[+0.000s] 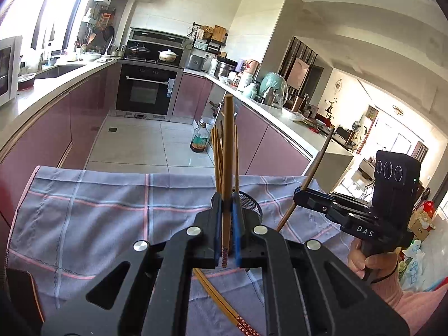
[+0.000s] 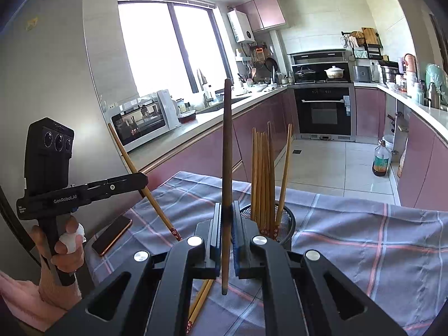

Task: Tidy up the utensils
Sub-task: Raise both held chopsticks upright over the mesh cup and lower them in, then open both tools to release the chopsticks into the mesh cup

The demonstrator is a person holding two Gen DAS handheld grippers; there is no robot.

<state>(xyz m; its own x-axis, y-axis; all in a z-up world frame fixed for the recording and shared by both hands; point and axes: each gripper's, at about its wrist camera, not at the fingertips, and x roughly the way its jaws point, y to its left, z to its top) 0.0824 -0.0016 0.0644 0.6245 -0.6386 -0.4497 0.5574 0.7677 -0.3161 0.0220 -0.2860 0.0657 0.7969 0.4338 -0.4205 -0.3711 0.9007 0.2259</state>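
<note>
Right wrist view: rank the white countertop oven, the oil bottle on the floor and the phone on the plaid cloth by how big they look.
1. White countertop oven.
2. and 3. Phone and oil bottle look alike in size; the phone is nearer the camera, so no ranking.

Chopsticks point(image 2: 263, 173) upright in holder point(image 2: 288, 224) on cloth point(image 2: 364, 238); phone point(image 2: 112, 236) left.

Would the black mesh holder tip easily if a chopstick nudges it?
Possibly: the black mesh holder looks light, and its tall bamboo chopsticks lean outward, raising the load. The checked cloth underneath may grip it somewhat.
</note>
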